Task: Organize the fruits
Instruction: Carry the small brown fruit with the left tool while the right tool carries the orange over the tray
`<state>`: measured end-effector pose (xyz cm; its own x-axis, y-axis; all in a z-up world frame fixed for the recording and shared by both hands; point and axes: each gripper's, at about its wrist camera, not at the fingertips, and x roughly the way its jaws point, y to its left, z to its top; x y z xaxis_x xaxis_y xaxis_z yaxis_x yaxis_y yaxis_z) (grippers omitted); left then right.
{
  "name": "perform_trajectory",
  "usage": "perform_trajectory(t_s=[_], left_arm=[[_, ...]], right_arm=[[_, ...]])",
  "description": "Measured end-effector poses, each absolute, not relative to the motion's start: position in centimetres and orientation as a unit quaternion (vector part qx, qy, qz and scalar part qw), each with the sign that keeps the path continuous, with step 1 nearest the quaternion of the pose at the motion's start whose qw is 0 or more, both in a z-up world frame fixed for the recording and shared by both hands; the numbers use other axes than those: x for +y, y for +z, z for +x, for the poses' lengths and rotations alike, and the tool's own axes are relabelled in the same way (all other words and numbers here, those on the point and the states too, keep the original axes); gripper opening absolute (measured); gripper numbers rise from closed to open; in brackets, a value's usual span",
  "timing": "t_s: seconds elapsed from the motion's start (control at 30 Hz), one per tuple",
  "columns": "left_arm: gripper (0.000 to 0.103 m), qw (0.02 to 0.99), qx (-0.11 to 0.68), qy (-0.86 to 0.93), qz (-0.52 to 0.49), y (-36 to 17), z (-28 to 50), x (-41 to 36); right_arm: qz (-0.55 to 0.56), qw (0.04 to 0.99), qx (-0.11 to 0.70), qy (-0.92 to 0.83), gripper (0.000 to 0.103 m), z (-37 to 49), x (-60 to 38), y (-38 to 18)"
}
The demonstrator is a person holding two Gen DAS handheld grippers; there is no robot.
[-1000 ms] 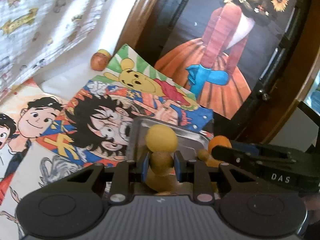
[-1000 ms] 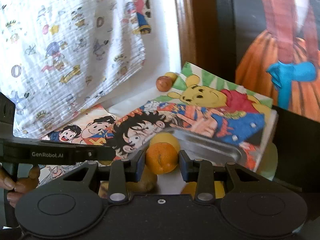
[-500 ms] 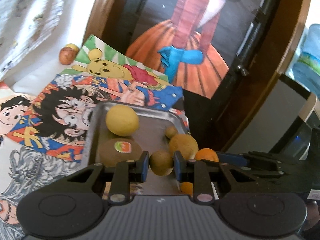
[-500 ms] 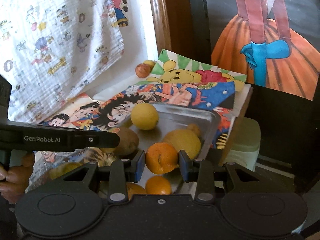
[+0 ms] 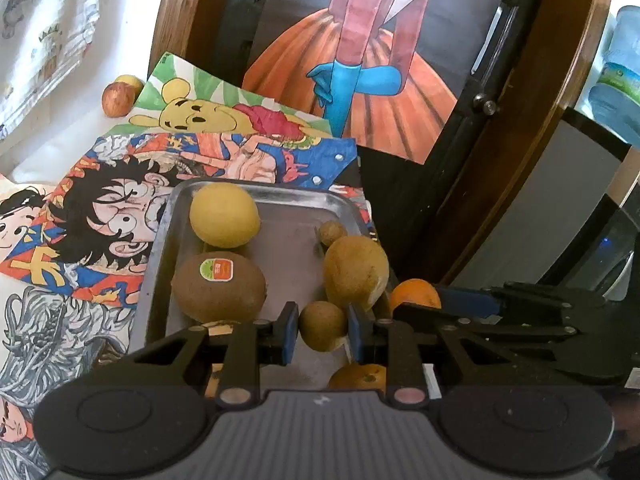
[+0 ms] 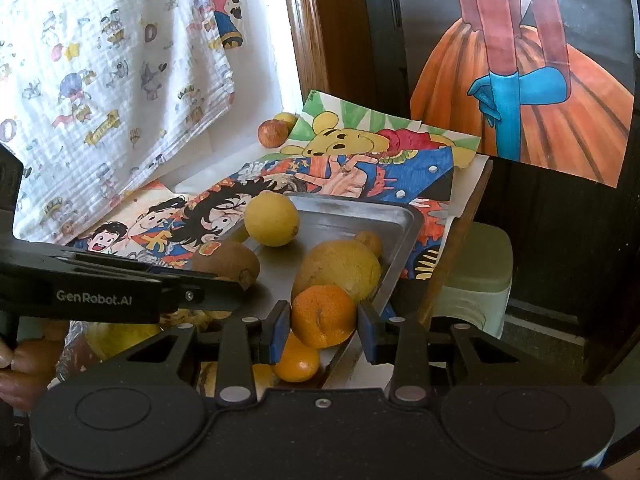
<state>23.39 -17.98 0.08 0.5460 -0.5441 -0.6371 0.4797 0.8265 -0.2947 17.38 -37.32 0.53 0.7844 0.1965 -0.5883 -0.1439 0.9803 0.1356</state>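
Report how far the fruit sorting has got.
Done: a yellow lemon and a stickered brown kiwi lie in the steel tray. In hand: left claw grips a small brown fruit, right claw an orange mandarin. Left: a red apple sits by the wall.

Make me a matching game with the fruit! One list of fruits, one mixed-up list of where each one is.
Fruits:
1. orange
2. small brown fruit
3. kiwi with a sticker
4. red apple

Places:
A. by the wall, off the tray
B. in the left claw
C. lying in the metal tray
D. in the right claw

Pairs: 1-D, 2-B, 3-C, 4-A
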Motion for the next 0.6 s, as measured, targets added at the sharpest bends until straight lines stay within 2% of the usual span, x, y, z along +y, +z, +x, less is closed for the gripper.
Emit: perform_trajectory(t_s=[0.6], left_arm=[[0.029,0.88,0.396,-0.261,-0.007,-0.63,23.98,-18.42]], right_arm=[[0.031,0.941,0.322,0.102,0.038,18.07,-36.81,-0.14]])
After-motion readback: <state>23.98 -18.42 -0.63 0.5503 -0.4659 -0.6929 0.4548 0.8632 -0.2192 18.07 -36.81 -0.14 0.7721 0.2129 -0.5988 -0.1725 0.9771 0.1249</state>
